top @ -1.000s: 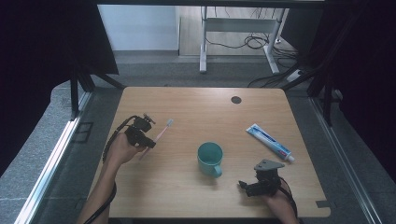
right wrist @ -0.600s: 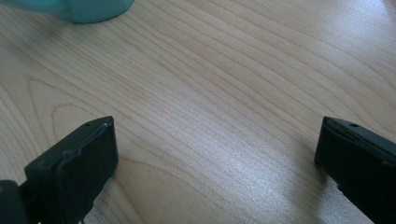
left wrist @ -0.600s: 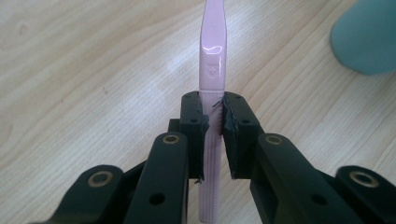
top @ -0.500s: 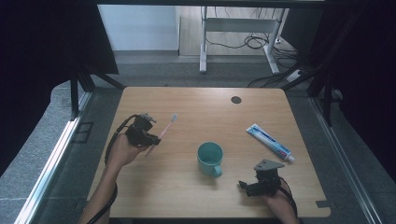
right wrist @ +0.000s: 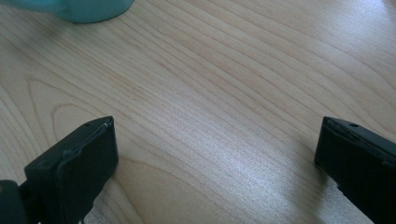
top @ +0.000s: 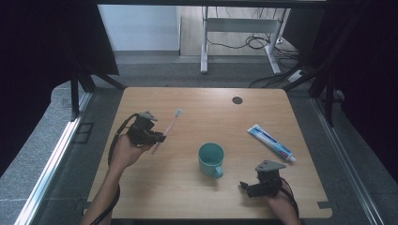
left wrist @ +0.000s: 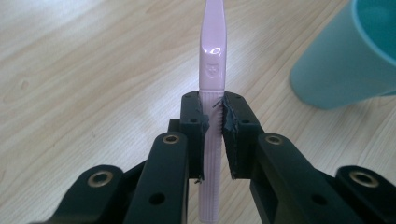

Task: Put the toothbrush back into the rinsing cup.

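Observation:
A pink toothbrush (top: 169, 126) is held off the table at the left, bristle end pointing away from the person. My left gripper (top: 159, 138) is shut on its handle; in the left gripper view the ribbed handle (left wrist: 211, 102) sits clamped between the two jaws of the left gripper (left wrist: 212, 116). A teal mug (top: 210, 159) stands at mid table, and its side (left wrist: 345, 56) shows close by. My right gripper (top: 244, 186) rests near the front right edge, open, with bare wood between the jaws of the right gripper (right wrist: 217, 144).
A white and blue toothpaste tube (top: 271, 143) lies at the right of the wooden table (top: 197, 112). A dark round cable hole (top: 237, 100) sits at the back. The mug's base (right wrist: 84, 9) shows at the top of the right gripper view.
My left gripper has lifted the toothbrush off the table and carried it a little to the right, toward the mug. The right gripper has stayed put.

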The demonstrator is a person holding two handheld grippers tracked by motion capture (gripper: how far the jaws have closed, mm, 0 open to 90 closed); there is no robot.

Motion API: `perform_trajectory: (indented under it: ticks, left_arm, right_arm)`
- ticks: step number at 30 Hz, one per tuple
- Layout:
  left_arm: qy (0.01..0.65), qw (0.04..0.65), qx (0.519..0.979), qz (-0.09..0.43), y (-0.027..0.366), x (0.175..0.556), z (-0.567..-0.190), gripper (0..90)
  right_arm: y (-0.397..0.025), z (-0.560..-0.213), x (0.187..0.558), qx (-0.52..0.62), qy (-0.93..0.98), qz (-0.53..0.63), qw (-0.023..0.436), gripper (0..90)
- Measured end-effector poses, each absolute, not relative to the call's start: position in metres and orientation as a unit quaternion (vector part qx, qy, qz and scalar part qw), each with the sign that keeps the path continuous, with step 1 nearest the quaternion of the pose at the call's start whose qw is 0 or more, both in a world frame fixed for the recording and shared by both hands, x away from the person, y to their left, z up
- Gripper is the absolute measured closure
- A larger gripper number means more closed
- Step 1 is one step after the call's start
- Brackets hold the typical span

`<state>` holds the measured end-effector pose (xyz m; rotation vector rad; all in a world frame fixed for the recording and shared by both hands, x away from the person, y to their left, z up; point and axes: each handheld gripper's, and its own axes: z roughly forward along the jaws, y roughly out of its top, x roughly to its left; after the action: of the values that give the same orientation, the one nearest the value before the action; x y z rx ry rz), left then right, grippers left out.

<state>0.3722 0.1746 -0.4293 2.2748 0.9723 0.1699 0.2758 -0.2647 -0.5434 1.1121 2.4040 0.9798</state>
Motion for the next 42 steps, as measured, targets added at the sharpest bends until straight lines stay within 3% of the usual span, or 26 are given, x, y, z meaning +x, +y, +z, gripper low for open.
perform_trajectory:
  ticks: [42]
  left_arm:
    - [0.284, 0.464, 0.835, 0.086, 0.133, 0.343, -0.395, 79.8]
  right_arm:
    - [-0.265, -0.543, 0.276, 0.389, 0.840, 0.343, 0.158, 0.0]
